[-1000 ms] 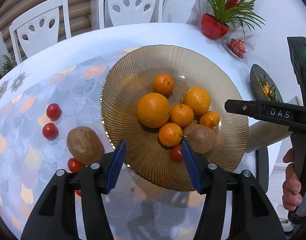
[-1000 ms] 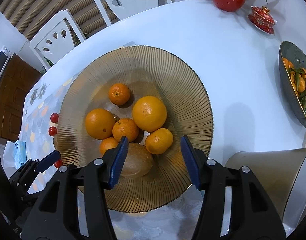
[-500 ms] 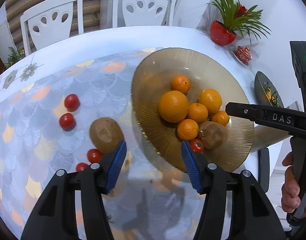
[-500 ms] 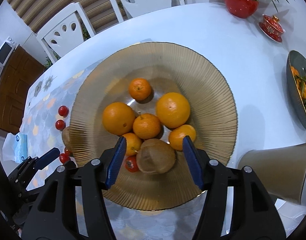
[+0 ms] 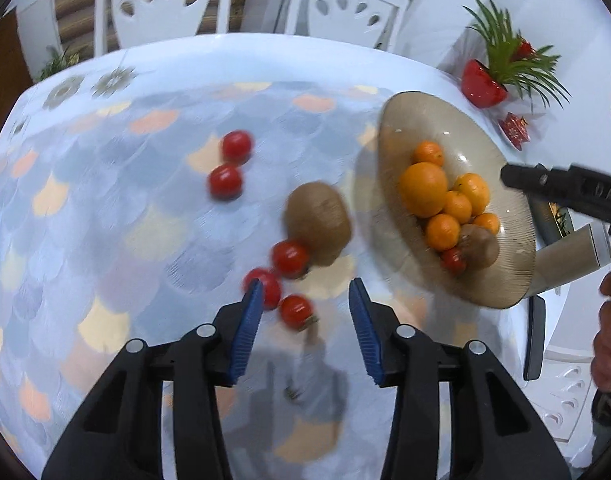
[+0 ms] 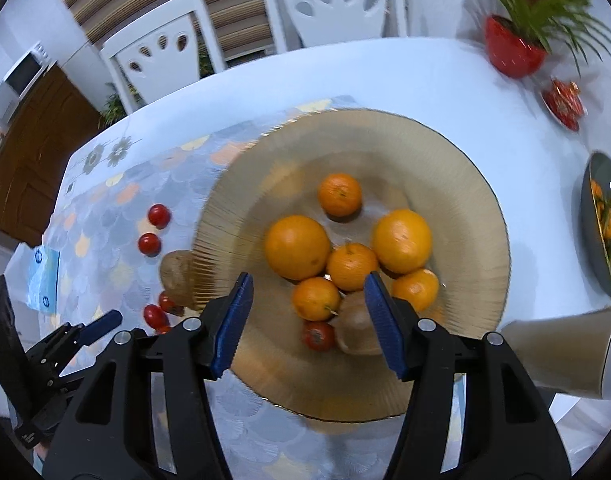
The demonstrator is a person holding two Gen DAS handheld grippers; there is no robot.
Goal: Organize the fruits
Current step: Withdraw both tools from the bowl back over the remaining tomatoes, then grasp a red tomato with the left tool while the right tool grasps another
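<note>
Left gripper [image 5: 303, 312] fingers stood wide apart, empty, over loose tomatoes [image 5: 295, 311] beside a kiwi [image 5: 318, 222] on the desk [image 5: 105, 200] | right gripper [image 6: 307, 312] equally spread, empty, above the bowl [image 6: 445, 168], oranges [image 6: 297, 247] gathered there | tomatoes likely next.

I see a ribbed, translucent amber glass bowl [image 6: 445, 184] ahead of my right tongs [image 6: 309, 322], glossy tomatoes [image 5: 291, 258] and a matt, fuzzy kiwi [image 5: 317, 222] on the bench's sheeny patterned cloth [image 5: 105, 208].
</note>
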